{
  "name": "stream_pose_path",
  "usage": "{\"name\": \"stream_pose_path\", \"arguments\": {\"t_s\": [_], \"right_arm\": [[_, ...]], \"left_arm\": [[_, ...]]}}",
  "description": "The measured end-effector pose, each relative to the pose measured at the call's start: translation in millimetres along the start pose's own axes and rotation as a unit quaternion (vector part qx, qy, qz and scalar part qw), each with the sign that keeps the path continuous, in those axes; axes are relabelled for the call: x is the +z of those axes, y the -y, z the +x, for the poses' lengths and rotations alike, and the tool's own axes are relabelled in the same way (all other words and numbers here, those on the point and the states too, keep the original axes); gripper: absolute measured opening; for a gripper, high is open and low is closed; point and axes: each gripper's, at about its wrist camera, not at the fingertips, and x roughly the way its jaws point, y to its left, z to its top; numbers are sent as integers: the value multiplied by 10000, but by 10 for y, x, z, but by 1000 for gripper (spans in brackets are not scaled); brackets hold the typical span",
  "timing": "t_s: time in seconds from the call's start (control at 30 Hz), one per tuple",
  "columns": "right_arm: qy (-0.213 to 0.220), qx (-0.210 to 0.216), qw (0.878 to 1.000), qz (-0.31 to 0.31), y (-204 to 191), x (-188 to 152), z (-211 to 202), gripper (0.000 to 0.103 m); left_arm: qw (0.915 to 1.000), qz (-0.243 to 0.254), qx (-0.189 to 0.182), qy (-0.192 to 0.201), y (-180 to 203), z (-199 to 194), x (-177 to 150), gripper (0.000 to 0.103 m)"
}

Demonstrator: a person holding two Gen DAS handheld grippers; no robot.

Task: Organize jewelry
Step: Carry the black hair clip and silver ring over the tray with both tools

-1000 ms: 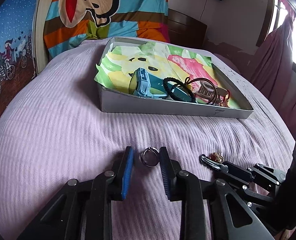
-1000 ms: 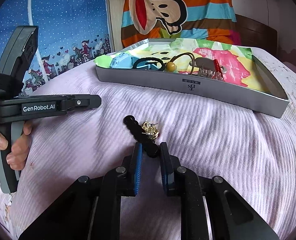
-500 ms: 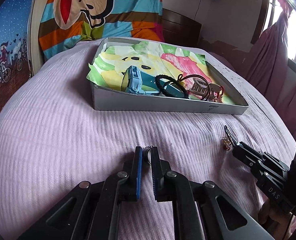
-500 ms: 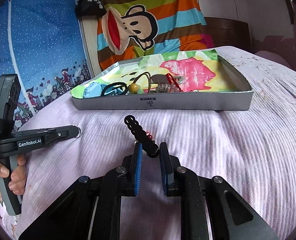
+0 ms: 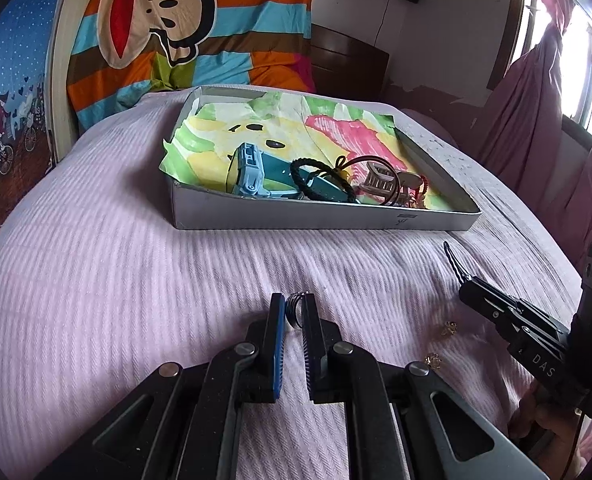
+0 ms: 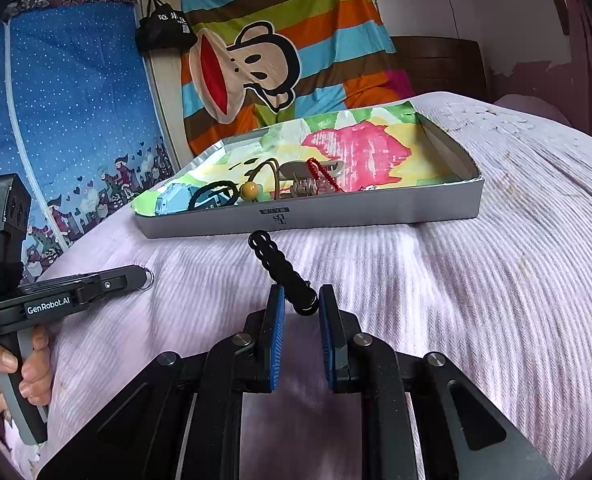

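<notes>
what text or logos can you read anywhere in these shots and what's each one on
"GenRobot.AI": white label on the black left gripper, seen in the right wrist view.
"DAS": letters on the black right gripper, seen in the left wrist view.
"DS"-like logo on the grey cardboard tray: small, uncertain.
White characters on the hanging black bag: too blurred to read.

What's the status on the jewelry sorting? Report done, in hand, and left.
Done: a blue watch, black hair tie and claw clip lie in the tray. In hand: left gripper clamps a silver ring; right gripper clamps a black hair clip. Left: two gold pieces on the bedspread.
</notes>
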Motion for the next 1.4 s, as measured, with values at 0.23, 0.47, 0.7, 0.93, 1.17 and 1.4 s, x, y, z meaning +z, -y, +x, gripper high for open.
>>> {"name": "stream_pose_path", "arguments": {"t_s": [0.23, 0.47, 0.7, 0.93, 1.17, 1.4], "right_arm": [[99, 14, 9999, 26, 11, 4, -40, 15], [206, 55, 9997, 82, 32, 18, -77, 15], [294, 108, 9995, 68, 12, 47, -88, 15], [446, 209, 9988, 49, -30, 132, -111, 15], [690, 311, 9971, -90, -97, 361, -71, 15], [938, 269, 9950, -219, -80, 638, 9, 15]], "left_arm": [[9998, 38, -44, 167, 24, -82, 8, 8], [9996, 71, -80, 272, 52, -121, 26, 8], [9992, 116, -88, 376, 112, -159, 70, 8], [9983, 139, -96, 553, 207, -178, 171, 8], [9964, 5, -46, 841, 252, -180, 343, 8], [9953, 55, 10, 966, 342, -21, 590, 8]]}}
